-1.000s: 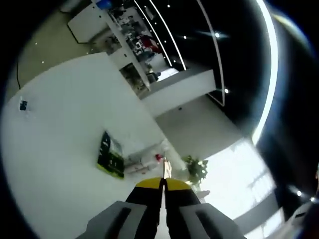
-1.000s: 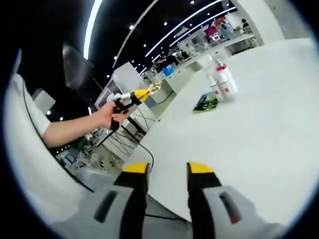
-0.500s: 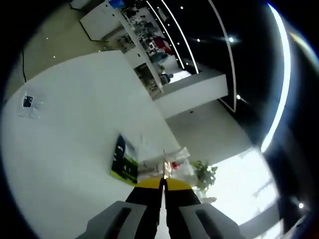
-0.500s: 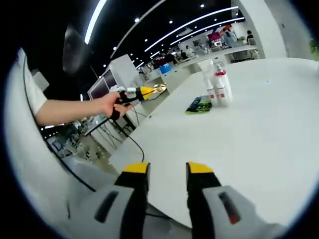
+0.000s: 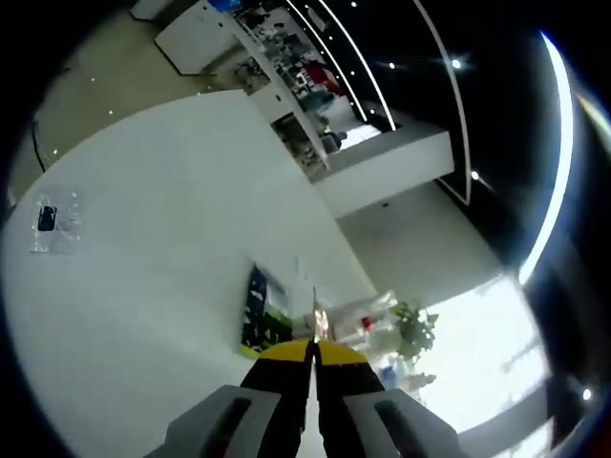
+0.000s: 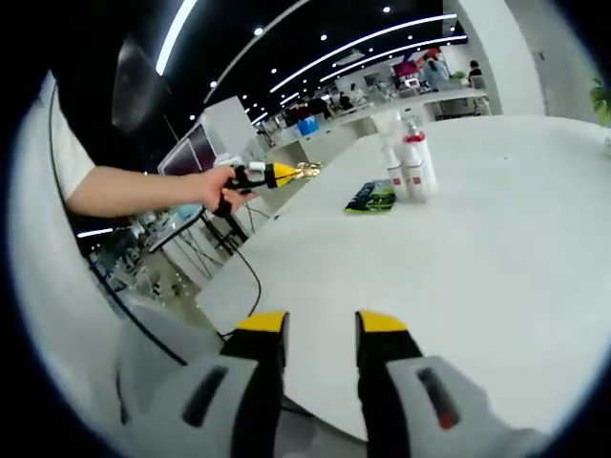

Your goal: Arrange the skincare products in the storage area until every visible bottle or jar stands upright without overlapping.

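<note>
White table (image 6: 496, 239) carries upright bottles (image 6: 409, 164) beside a green packet (image 6: 370, 197), well apart from both grippers. Left gripper (image 5: 312, 355) is pressed together on something golden, raised; right gripper (image 6: 320, 324) is spread. Bottles are now seen nearer.

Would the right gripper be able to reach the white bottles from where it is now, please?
Probably yes, but not without travelling: the right gripper is open at the near edge of the white table, the white bottles stand far across it, and only bare tabletop lies between.
</note>
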The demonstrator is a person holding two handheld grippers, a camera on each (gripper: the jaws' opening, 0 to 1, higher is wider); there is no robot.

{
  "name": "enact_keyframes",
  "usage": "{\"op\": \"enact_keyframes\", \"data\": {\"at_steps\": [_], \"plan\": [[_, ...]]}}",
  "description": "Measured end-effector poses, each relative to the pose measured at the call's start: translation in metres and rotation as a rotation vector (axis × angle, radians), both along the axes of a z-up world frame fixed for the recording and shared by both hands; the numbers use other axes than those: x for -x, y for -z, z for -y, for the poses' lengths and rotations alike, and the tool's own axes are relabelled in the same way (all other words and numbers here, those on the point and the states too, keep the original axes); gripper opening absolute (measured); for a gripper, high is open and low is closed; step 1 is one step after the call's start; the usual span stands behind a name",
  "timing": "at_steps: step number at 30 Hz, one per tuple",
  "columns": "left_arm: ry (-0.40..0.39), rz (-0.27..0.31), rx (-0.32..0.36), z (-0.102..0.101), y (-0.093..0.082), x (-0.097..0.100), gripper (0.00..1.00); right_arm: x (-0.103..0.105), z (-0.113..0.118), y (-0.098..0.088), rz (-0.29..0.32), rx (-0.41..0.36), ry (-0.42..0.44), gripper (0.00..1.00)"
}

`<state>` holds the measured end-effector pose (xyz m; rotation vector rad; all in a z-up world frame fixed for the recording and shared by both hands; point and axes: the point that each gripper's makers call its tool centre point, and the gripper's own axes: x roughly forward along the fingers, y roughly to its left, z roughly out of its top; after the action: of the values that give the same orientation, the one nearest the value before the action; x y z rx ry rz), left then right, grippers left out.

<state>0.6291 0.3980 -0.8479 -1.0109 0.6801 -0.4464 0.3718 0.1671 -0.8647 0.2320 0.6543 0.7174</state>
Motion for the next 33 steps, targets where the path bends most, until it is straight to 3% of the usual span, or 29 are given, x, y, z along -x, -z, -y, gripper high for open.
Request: {"op": "enact_keyframes", "data": {"at_steps": [13, 20, 24, 28, 33], "plan": [[-0.001, -0.05, -0.053, -0.009, 0.023, -0.019, 0.01, 0.0, 0.004, 0.006, -0.029, 0.012, 0.012, 0.29], [-0.028, -0.074, -0.043, -0.013, 0.036, -0.044, 0.01, 0.003, 0.002, 0.011, -0.048, 0.029, -0.004, 0.29], [0.023, -0.079, -0.127, -0.009, 0.047, -0.06, 0.01, 0.005, 0.001, 0.015, -0.057, 0.049, -0.016, 0.29], [0.024, -0.067, -0.117, -0.001, 0.045, -0.076, 0.01, 0.002, 0.006, 0.019, -0.066, 0.064, 0.006, 0.29], [0.078, -0.066, -0.19, 0.005, 0.056, -0.092, 0.01, -0.001, 0.012, 0.023, -0.095, 0.058, 0.035, 0.29]]}}
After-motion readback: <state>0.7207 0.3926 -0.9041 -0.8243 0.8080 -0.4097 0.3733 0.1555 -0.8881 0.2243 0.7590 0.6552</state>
